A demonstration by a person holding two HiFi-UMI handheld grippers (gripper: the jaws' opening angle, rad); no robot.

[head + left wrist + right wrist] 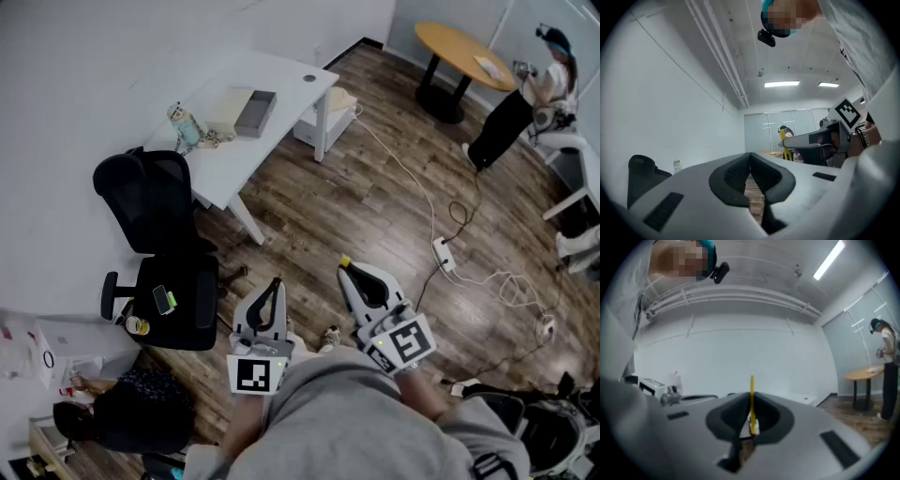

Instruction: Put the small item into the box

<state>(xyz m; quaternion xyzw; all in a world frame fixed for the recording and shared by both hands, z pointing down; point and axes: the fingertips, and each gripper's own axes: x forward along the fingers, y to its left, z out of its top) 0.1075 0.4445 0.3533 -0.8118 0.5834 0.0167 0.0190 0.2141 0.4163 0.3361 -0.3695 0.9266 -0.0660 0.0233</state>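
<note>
In the head view, my right gripper (346,269) is shut on a thin yellow small item (344,261) that sticks out past its tips. The same yellow strip (751,401) stands upright between the closed pads of the right gripper (751,397). My left gripper (276,282) is shut with nothing in it; its pads meet at the tip (750,157). Both grippers hang above the wooden floor, close to my body. The grey open box (254,112) lies far ahead on the white table (281,70), next to a beige box (230,108).
A black office chair (159,234) stands between me and the table's left end. A bottle (185,124) sits on the table. Cables and a power strip (443,253) trail across the floor on the right. A person (525,94) stands by a round wooden table (459,47).
</note>
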